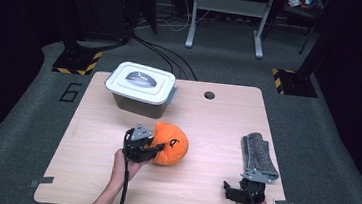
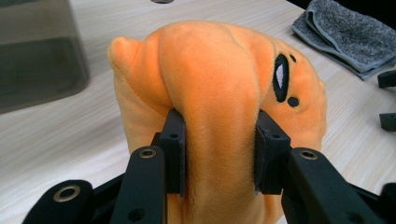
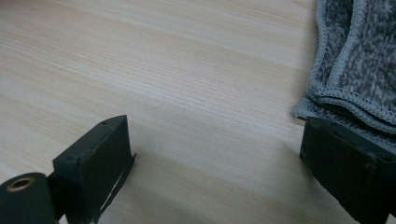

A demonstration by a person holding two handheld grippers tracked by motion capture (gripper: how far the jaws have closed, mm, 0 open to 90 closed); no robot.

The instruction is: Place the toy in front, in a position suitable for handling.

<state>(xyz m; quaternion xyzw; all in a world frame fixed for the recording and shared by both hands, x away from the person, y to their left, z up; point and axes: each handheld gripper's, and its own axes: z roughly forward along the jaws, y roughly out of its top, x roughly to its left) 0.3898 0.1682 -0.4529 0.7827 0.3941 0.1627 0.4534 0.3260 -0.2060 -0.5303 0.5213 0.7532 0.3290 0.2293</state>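
Pale wood counter (image 1: 111,175), lidded bin (image 1: 142,88) at its far side: just before that bin the left claw (image 2: 218,149) pinches the orange plush (image 1: 172,144) — lift it high, steadily — while the right claw (image 3: 215,163) rests released, nearer than the grey towel (image 1: 259,157).

Round orange plush toy (image 1: 172,144) with black embroidered eye, soft fabric pinched into a fold at one side, near the middle of the light wooden table (image 1: 96,124).

Lab/test bay, dark walls, hazard-taped stand bases (image 1: 76,63), floor cables (image 1: 163,55), carpet
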